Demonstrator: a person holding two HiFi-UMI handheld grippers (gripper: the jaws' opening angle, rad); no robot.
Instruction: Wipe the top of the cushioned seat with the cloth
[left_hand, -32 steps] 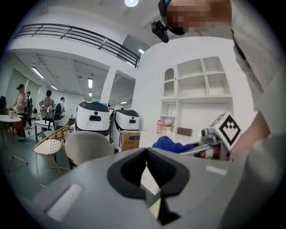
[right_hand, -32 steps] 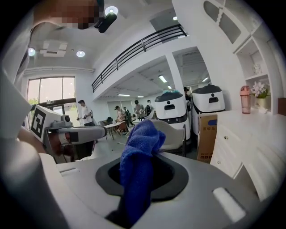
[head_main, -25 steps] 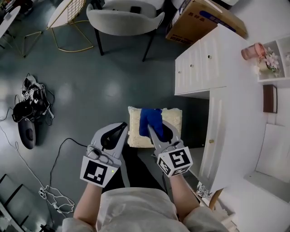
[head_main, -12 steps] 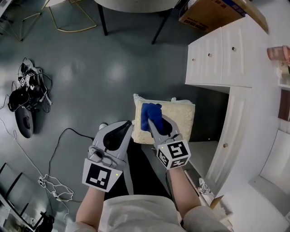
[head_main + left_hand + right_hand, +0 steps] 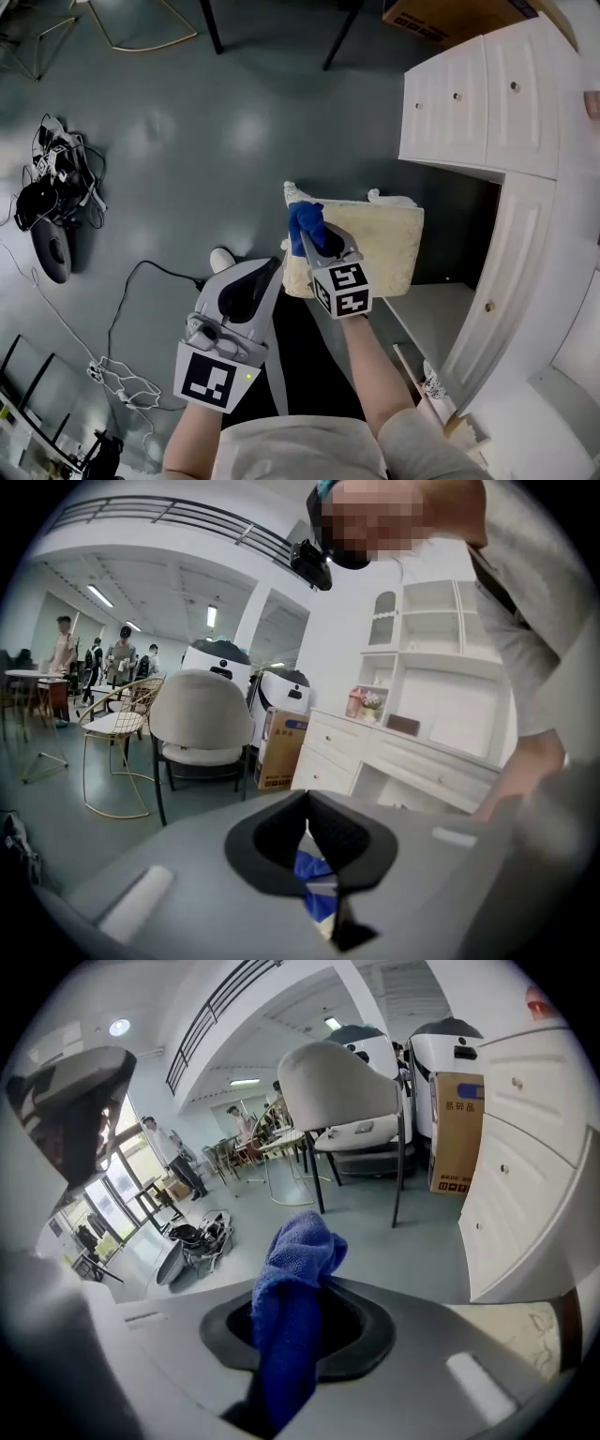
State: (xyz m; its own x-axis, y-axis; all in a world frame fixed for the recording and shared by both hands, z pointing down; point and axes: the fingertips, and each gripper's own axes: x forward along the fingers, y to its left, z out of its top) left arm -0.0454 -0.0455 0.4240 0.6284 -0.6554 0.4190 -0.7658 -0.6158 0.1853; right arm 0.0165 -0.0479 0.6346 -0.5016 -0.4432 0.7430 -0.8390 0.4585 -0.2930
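Right gripper (image 5: pixel 317 238): jaws closed on the bunched blue cloth (image 5: pixel 300 219), which stands up from between them over the left edge of the cream seat (image 5: pixel 384 242); contact with the seat top cannot be told. Left gripper (image 5: pixel 270 271): jaws together, holding nothing, near-left of the seat above the grey floor (image 5: pixel 187 169). A white desk (image 5: pixel 469 94) stands at far right.

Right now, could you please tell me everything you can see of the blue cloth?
The blue cloth is a fuzzy, terry-like towel, bunched into a wad. The right hand-held gripper is shut on it, its crumpled end sticking out past the jaw tips. It sits over an edge of the cream cushioned seat; contact with the cushion can't be told.
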